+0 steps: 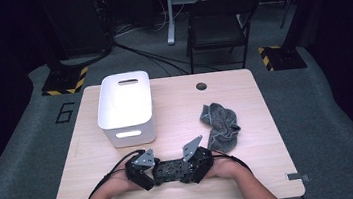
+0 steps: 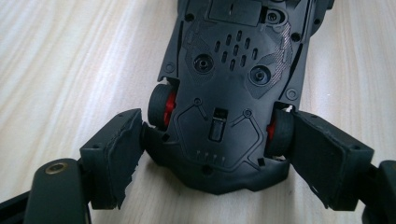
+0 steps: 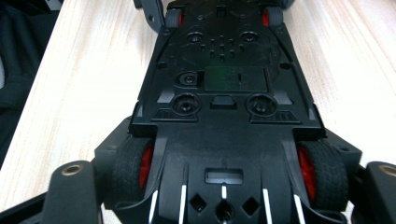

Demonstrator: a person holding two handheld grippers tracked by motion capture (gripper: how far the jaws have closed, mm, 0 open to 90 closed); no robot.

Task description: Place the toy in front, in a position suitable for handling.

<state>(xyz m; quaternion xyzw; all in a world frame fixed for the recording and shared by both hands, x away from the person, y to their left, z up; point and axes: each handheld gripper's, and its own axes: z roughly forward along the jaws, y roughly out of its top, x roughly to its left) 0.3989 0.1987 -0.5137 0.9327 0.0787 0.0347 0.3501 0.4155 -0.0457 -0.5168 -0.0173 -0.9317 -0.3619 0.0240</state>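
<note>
Holding a toy car [image 1: 171,170] belly-up between two tongs at the desk's [image 1: 253,171] near edge.
A white bin [image 1: 125,108] is sitting behind it and a grey cloth [image 1: 221,124] to the right, nothing blocking. The black, red-wheeled car is lying crosswise. The right tongs [image 3: 224,186] are clamping one end's wheels; the left tongs [image 2: 210,158] are standing wide beside the other end.
</note>
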